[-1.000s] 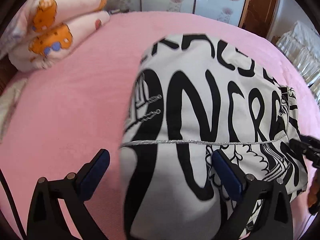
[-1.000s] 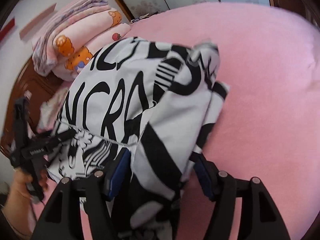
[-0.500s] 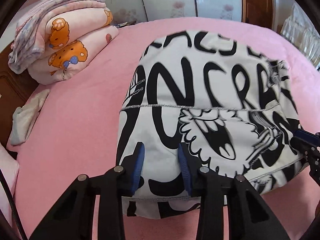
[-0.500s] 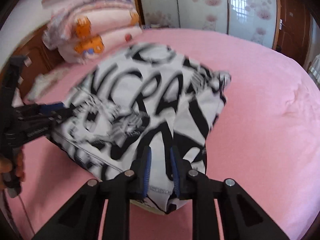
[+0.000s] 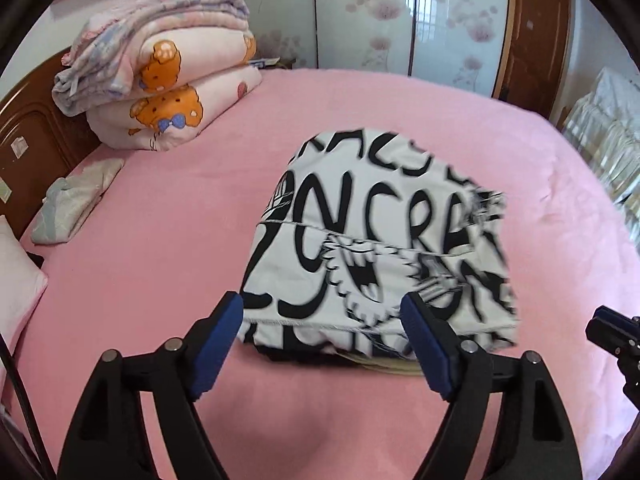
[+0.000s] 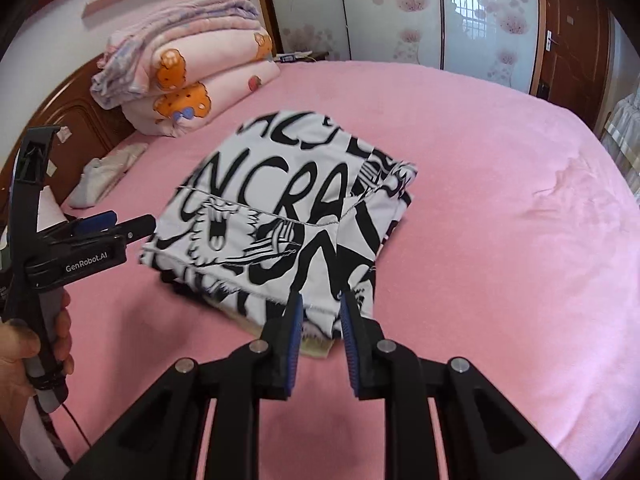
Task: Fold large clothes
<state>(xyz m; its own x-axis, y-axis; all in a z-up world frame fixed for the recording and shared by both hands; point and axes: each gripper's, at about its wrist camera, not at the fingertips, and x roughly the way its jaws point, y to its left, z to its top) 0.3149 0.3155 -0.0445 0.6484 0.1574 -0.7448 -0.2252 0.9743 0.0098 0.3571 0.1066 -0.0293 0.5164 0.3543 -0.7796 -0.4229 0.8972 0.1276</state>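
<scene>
Left wrist view puts our left gripper (image 5: 320, 336) nearest, at six o'clock, its blue fingers (image 5: 216, 344) spread wide with nothing between them; the jaws have just been opening, and the garment's near hem lies beyond the tips, not pinched. From the right wrist view our right gripper (image 6: 320, 320) sits low at six o'clock with its fingers (image 6: 294, 336) drawn close together. A narrow gap shows between the pads, and the cloth's near corner lies just past the tips, so we judge nothing is held there.

Just beyond both tools, the black-and-white printed garment (image 6: 280, 216) rests on the pink bed (image 6: 500, 240) as a compact folded bundle, several layers deep at the near edge. Its right side, toward two o'clock in the right view, is bunched and uneven.

Farther off, at ten o'clock, a small pale cloth (image 5: 76, 204) lies by the wooden headboard (image 5: 36, 148), and a stack of folded quilts (image 5: 168, 84) sits behind it. Sliding wardrobe doors (image 6: 396, 12) close the far wall at twelve o'clock.

We judge the fold just laid down and both tools clear of it. Next, we think, comes either squaring that lumpy right edge or one more fold, which would call for re-gripping the near hem at two corners.
</scene>
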